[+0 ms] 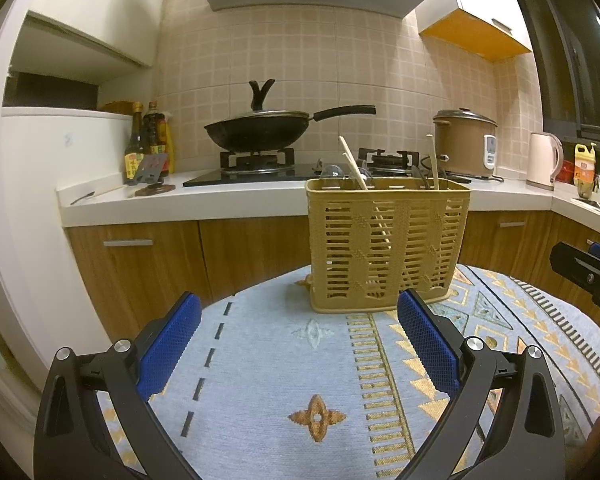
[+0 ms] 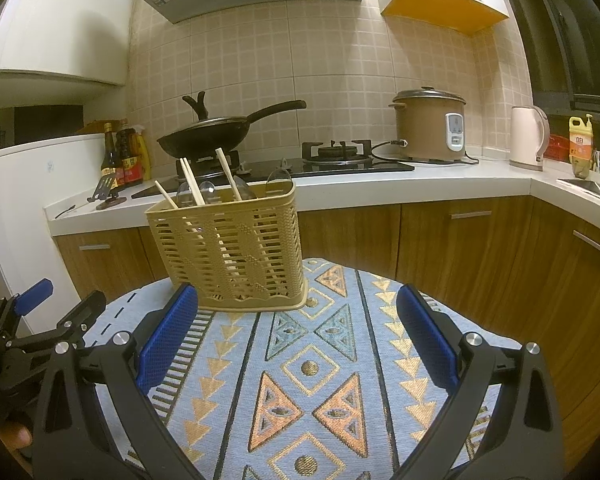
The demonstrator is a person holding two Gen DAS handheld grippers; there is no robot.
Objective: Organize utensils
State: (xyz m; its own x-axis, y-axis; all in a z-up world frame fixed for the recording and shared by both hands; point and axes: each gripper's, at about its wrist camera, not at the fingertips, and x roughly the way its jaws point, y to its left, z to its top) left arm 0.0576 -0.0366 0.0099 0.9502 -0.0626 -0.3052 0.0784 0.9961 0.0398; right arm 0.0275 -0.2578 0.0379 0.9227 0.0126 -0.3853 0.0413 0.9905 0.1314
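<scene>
The left tool (image 1: 298, 344) hangs over the patterned cloth (image 1: 260, 360) with its two blue pads wide apart and nothing between them. A bit farther along stands the yellow basket (image 1: 388, 248), upright near the far edge of the cloth. Wooden chopsticks (image 1: 354, 164) and clear spoons (image 2: 206, 192) poke out of its top, some leaning. The right tool (image 2: 296, 340) is spread wide too, and it holds nothing. The basket is just past its left pad. I see no loose spoon or stick on the cloth, so I think the job is nearly done. To do well now, the tools should move slowly and not bump the light basket, as it could tip
</scene>
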